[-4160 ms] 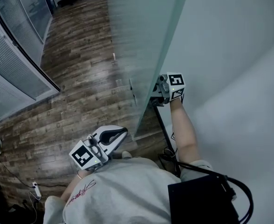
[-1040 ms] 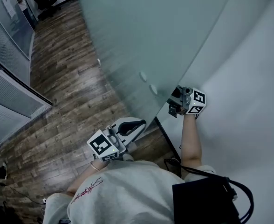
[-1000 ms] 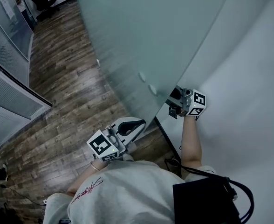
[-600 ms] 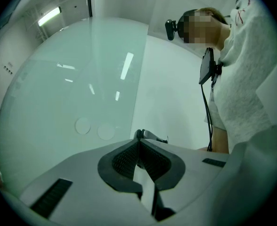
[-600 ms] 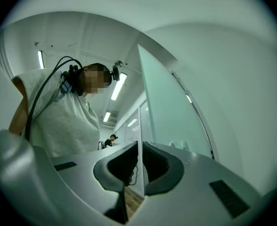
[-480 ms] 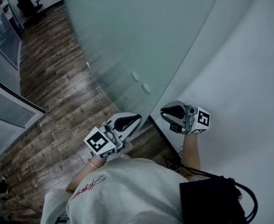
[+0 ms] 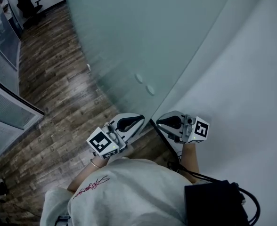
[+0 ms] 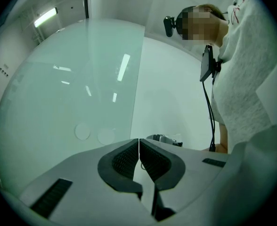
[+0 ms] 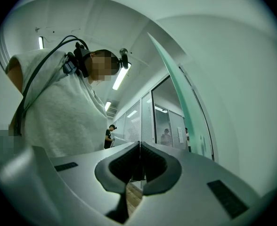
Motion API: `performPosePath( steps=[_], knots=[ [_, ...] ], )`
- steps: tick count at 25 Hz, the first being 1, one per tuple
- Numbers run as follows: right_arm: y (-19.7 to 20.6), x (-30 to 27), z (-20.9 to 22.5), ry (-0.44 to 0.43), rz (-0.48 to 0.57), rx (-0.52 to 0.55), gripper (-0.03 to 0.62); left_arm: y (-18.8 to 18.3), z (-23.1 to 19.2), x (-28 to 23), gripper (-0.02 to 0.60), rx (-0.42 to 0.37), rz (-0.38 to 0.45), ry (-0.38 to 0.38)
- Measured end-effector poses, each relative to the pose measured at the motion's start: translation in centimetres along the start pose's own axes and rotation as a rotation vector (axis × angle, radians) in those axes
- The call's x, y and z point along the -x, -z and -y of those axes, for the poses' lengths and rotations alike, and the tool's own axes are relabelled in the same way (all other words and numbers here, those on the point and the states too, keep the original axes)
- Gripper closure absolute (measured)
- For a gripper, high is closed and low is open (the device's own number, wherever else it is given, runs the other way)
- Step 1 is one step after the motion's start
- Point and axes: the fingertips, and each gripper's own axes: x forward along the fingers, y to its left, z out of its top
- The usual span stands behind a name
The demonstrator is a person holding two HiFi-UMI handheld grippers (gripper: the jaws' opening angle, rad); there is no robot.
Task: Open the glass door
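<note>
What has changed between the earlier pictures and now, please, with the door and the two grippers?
The right gripper has come away from the edge of the glass door and drawn back towards the person; its jaws are now shut on nothing. The door looks swung further round than in the earliest picture. The left gripper stayed low by the body, shut and empty.

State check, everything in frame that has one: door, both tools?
glass door: open, free edge near the white wall, neither tool touching it
left tool: shut, nothing between the jaws
right tool: shut, nothing between the jaws
</note>
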Motion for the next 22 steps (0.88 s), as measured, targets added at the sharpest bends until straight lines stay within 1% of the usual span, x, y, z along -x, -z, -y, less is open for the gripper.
performPosePath(
  steps=[3, 7, 11, 14, 22],
  knots=[
    [-0.15, -0.39, -0.39, -0.015, 0.004, 0.004, 0.574, 0.10, 0.18, 0.17, 0.563, -0.001, 0.002, -0.008],
    [0.44, -0.68, -0.05, -0.036, -0.033, 0.015, 0.574, 0.17, -0.04, 0.12, 0.563, -0.004, 0.010, -0.021],
    [0.18, -0.71, -0.12, -0.058, -0.014, 0.004, 0.574, 0.10, 0.16, -0.19, 0.563, -0.007, 0.019, -0.027],
    [-0.21, -0.88, -0.09, -0.057, 0.004, 0.012, 0.574, 0.28, 0.12, -0.25, 0.563, -0.010, 0.019, -0.030],
    [0.12, -0.68, -0.39, -0.072, -0.010, 0.007, 0.574, -0.08, 0.37, -0.16, 0.563, -0.014, 0.020, -0.041]
  ],
)
